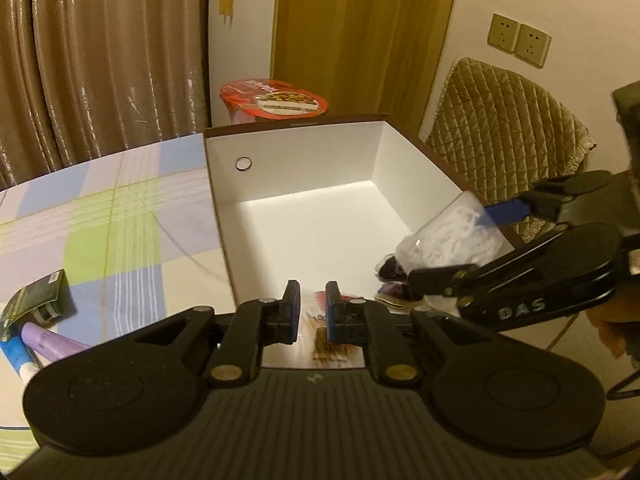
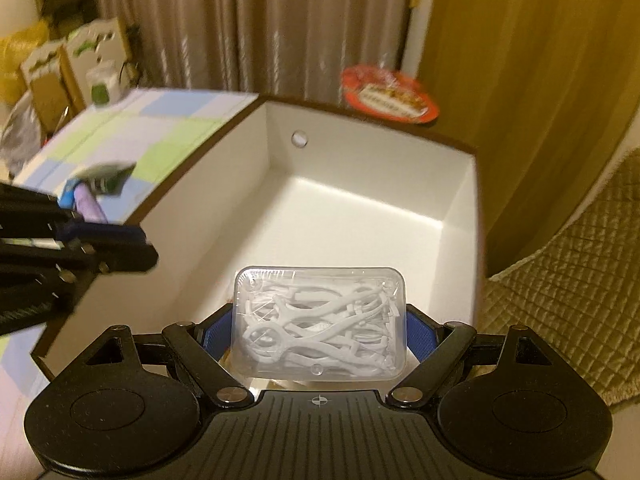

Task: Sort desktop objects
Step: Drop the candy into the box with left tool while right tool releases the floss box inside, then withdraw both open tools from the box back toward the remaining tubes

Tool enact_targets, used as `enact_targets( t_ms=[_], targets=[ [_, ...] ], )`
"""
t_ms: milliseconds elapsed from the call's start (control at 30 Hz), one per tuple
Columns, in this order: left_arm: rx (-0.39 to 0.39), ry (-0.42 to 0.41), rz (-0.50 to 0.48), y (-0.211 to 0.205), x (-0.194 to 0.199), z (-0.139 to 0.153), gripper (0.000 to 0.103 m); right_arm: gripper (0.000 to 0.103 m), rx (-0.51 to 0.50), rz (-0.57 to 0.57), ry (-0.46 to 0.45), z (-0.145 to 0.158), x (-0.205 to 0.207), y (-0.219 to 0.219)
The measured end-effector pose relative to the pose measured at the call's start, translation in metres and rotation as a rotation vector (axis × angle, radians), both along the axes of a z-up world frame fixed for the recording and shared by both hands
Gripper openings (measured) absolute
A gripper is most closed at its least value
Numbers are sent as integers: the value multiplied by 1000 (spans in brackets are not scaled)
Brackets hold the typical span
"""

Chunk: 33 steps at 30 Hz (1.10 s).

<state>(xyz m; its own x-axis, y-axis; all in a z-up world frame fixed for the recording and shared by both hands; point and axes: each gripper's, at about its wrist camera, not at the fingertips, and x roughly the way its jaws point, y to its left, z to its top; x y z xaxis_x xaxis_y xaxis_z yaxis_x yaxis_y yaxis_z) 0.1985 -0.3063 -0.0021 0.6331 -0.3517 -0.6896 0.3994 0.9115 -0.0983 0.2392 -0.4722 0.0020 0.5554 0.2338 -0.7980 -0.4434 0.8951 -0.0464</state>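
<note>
A white open box (image 1: 296, 168) with a brown rim stands on the checked tablecloth; it also shows in the right wrist view (image 2: 360, 184). My right gripper (image 2: 320, 320) is shut on a clear plastic case of white floss picks (image 2: 320, 322) and holds it over the box's near right edge; the case also shows in the left wrist view (image 1: 452, 236). My left gripper (image 1: 313, 304) hovers over the box's near edge, jaws narrowly apart and empty, above a clear packet with brown sticks (image 1: 328, 340) lying in the box. A dark purple item (image 1: 394, 276) lies in the box's near right corner.
On the tablecloth (image 1: 112, 216) left of the box lie a dark green packet (image 1: 34, 300), a purple tube (image 1: 48, 342) and a blue-white tube (image 1: 16, 354). A red instant-noodle bowl (image 1: 274, 100) stands behind the box. A quilted chair (image 1: 508, 128) is at the right.
</note>
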Motion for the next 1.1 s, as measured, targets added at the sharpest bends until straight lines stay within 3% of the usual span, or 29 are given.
enact_targets(
  t_ms=[500, 867, 1100],
  targets=[
    [-16, 3, 30, 11, -4, 4, 17, 85, -47, 17, 76, -21, 11, 13],
    [-24, -26, 59, 21, -16, 12, 19, 85, 11, -12, 7, -2, 1, 5],
    [-26, -42, 146, 48, -34, 20, 19, 85, 93, -5, -62, 24, -11, 10]
  ],
)
